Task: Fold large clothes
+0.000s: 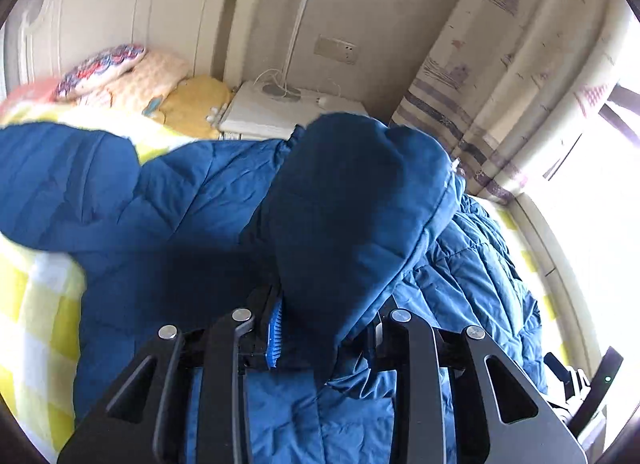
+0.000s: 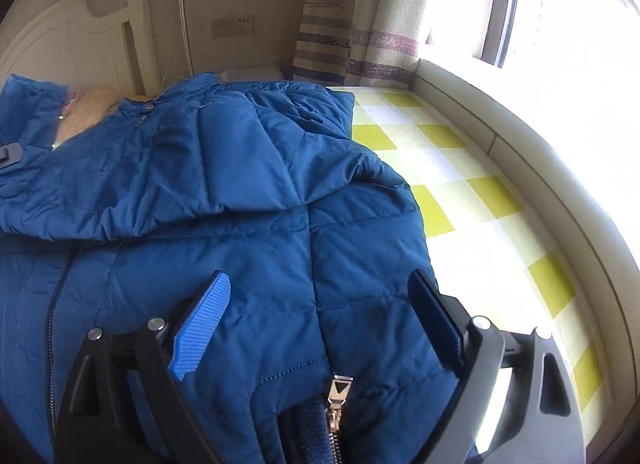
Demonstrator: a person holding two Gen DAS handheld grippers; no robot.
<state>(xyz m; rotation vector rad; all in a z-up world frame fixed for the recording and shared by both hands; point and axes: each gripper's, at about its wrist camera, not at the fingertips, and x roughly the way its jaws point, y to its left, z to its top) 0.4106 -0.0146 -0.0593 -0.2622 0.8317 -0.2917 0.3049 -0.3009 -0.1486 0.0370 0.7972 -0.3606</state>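
Blue jacket (image 1: 352, 204) apparently hides the left gripper's (image 1: 326, 330) right jaw

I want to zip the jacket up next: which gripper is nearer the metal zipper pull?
Right. The right gripper is open around the jacket, with the zipper pull between its fingers. The left gripper holds a fold elsewhere.

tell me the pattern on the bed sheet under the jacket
Yellow-and-white checks on the bed sheet, clearest in the right wrist view.

Black tool (image 2: 320, 328), ribbed blue pads (image 2: 202, 328), silver screws
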